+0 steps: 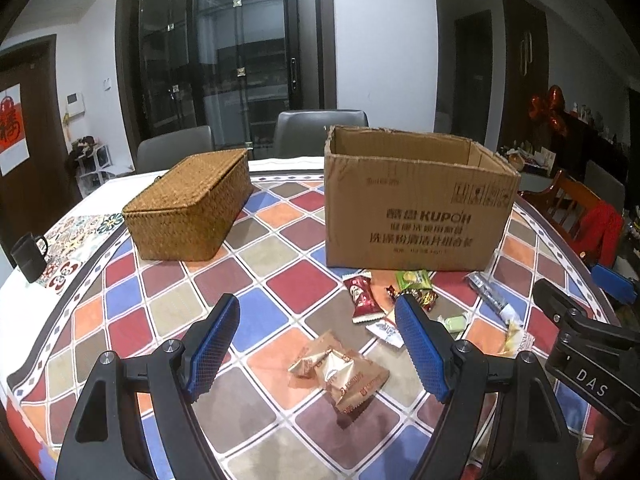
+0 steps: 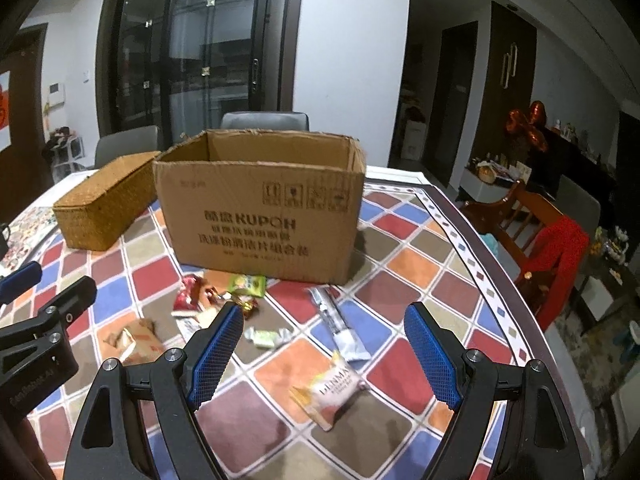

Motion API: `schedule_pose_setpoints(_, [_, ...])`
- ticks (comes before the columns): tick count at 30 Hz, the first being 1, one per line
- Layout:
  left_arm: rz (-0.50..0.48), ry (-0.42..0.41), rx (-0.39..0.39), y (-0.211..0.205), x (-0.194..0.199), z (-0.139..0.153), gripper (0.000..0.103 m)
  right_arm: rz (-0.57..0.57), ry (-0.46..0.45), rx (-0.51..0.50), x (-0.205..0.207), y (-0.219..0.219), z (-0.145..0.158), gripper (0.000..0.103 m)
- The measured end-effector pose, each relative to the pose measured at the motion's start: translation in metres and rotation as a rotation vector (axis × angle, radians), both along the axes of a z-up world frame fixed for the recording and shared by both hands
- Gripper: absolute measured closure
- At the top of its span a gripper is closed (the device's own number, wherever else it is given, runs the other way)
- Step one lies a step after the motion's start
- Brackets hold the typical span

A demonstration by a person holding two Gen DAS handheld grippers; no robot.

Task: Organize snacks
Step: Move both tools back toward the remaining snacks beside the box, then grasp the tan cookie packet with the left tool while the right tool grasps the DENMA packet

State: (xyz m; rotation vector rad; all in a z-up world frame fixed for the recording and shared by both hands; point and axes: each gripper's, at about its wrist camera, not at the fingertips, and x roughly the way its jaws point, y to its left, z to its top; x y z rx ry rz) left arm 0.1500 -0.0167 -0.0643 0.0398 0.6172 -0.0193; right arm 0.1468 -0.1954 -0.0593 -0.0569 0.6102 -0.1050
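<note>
both grippers, left gripper (image 1: 316, 316) and right gripper (image 2: 324, 324), gape over loose snacks (image 2: 336, 390).

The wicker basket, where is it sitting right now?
The wicker basket sits lid-closed on the tiled tablecloth, left of the open cardboard box in both views.

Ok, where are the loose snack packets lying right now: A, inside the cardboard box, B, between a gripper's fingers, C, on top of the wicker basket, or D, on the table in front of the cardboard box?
D: the snack packets lie scattered on the table in front of the cardboard box.
</note>
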Motion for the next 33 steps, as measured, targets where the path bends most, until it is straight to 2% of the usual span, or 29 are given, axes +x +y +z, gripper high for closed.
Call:
schedule_pose_setpoints(6, [0.009, 0.017, 0.021, -0.003, 0.002, -0.012, 0.023, -0.060, 0.033, 0.016, -0.002, -0.007, -0.017, 0.019])
schedule_pose_setpoints(8, [0.019, 0.031, 0.022, -0.002, 0.003, -0.017, 0.020, -0.076, 0.045, 0.022, -0.003, -0.009, -0.022, 0.019])
schedule_pose_setpoints(15, [0.048, 0.063, 0.002, 0.001, 0.011, -0.031, 0.019, -0.144, 0.062, 0.037, -0.004, -0.012, -0.031, 0.019])
schedule_pose_setpoints(33, [0.083, 0.188, -0.011, -0.004, 0.034, -0.071, 0.017, -0.172, 0.206, 0.079, 0.019, -0.014, -0.073, 0.019])
